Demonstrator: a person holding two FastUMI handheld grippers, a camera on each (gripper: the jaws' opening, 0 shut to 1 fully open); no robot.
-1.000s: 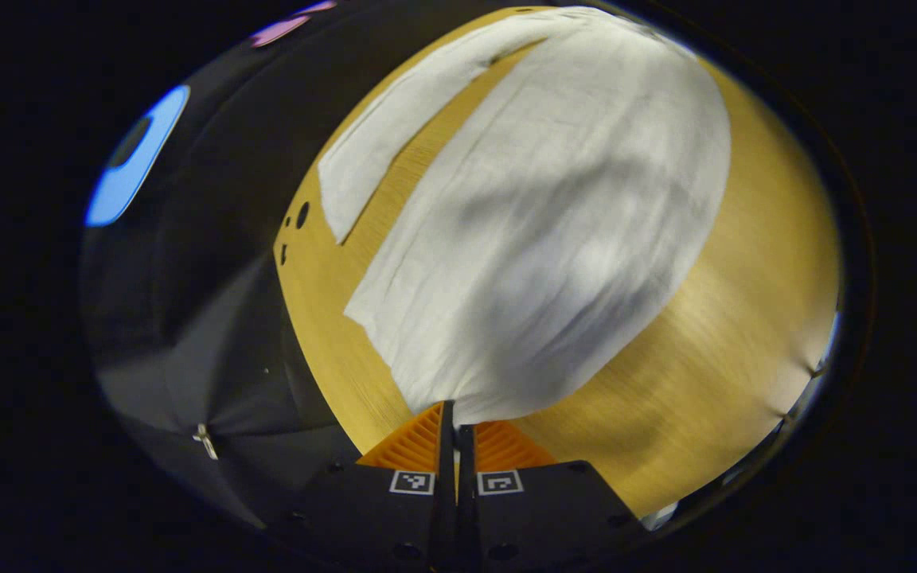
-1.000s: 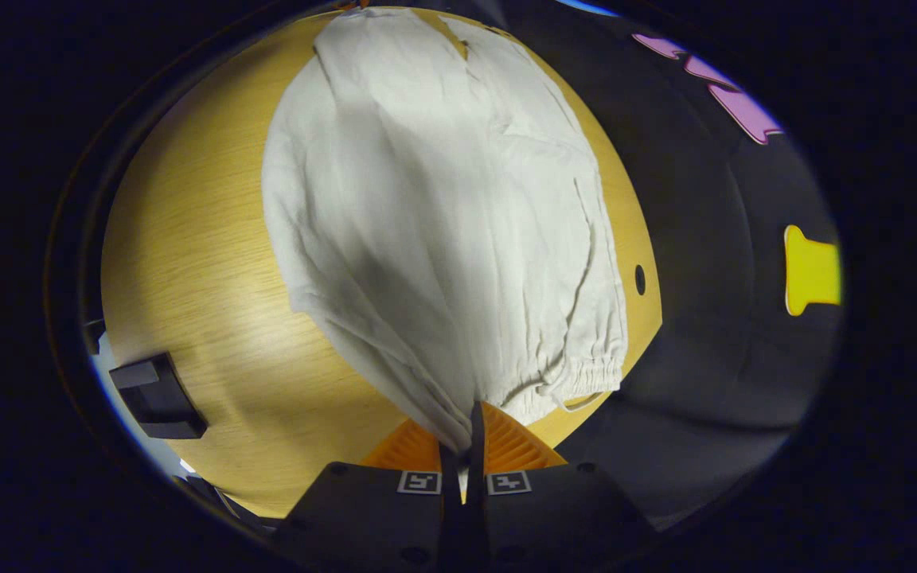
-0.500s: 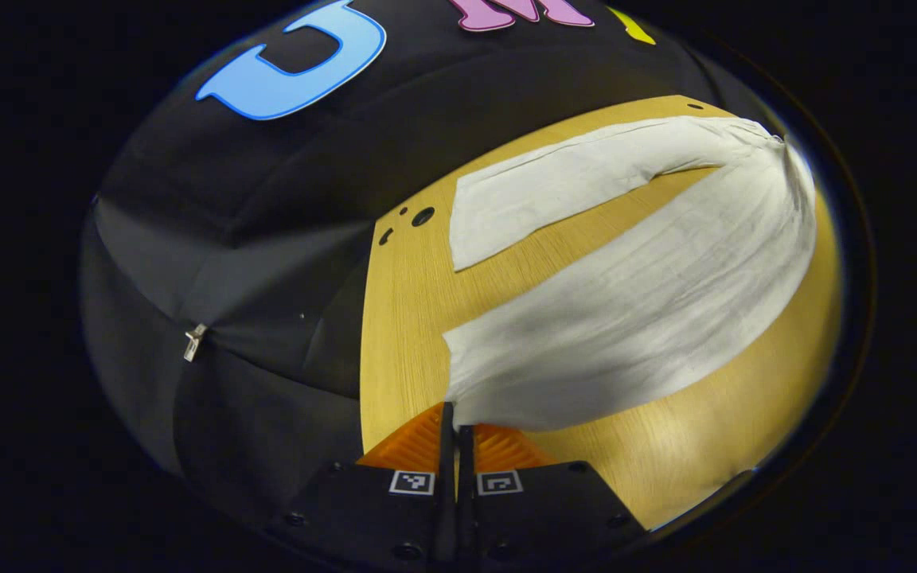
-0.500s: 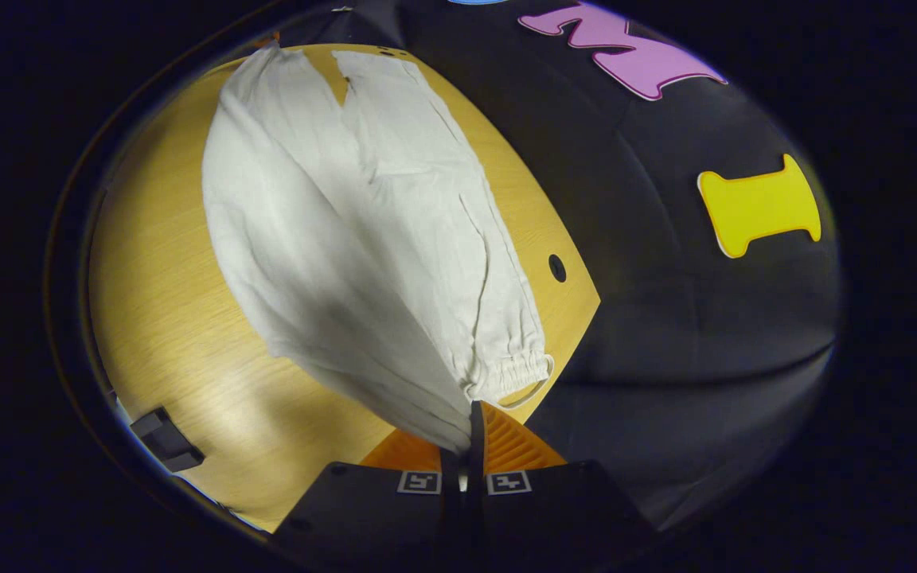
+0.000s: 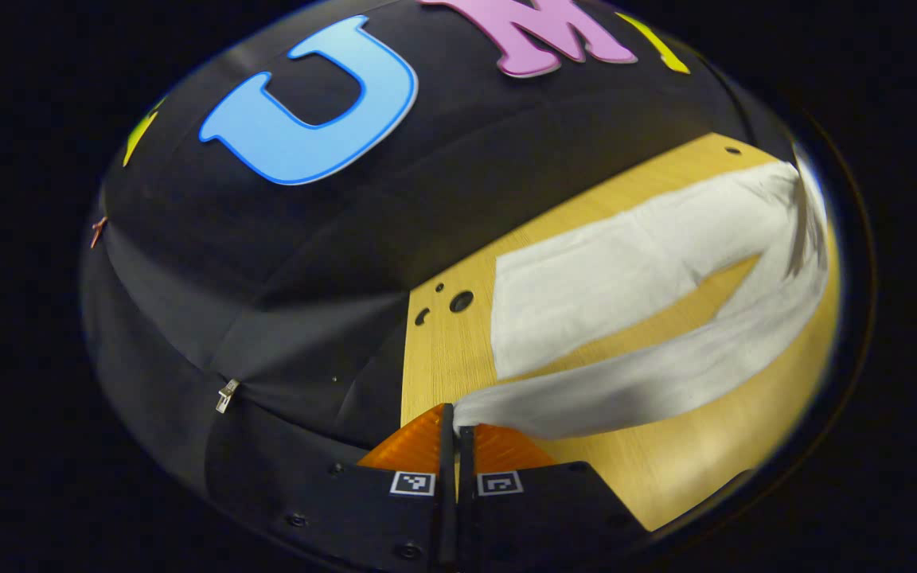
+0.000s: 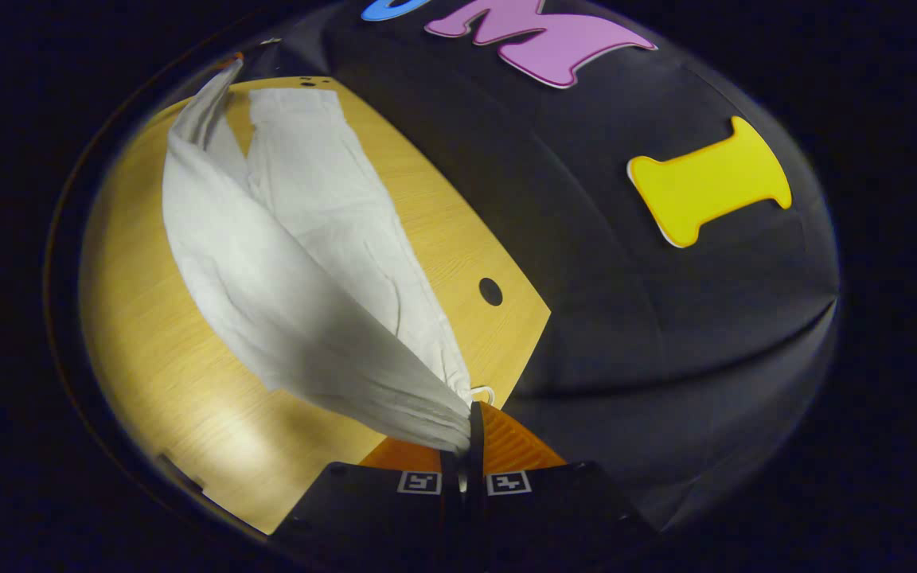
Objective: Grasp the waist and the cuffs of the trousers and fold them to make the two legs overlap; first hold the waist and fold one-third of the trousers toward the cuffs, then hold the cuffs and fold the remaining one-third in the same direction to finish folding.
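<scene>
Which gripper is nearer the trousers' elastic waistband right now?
Right. The right gripper is shut on the white trousers right beside the waistband; the left gripper grips the cuff end, far along the wooden table.

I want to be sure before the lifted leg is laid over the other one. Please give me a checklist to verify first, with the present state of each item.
1. Left gripper closed on the cuff end of the white trousers: ok.
2. Right gripper closed on the waist end: ok, cloth runs in between its fingers.
3. Lifted leg raised off the wooden table: ok.
4. Other leg lying flat on the table: ok.
5. Lifted cloth free of twists: cannot tell, the far end is blurred.
6. Edges lined up for overlap: not ok, a wedge of table shows between the legs.
</scene>
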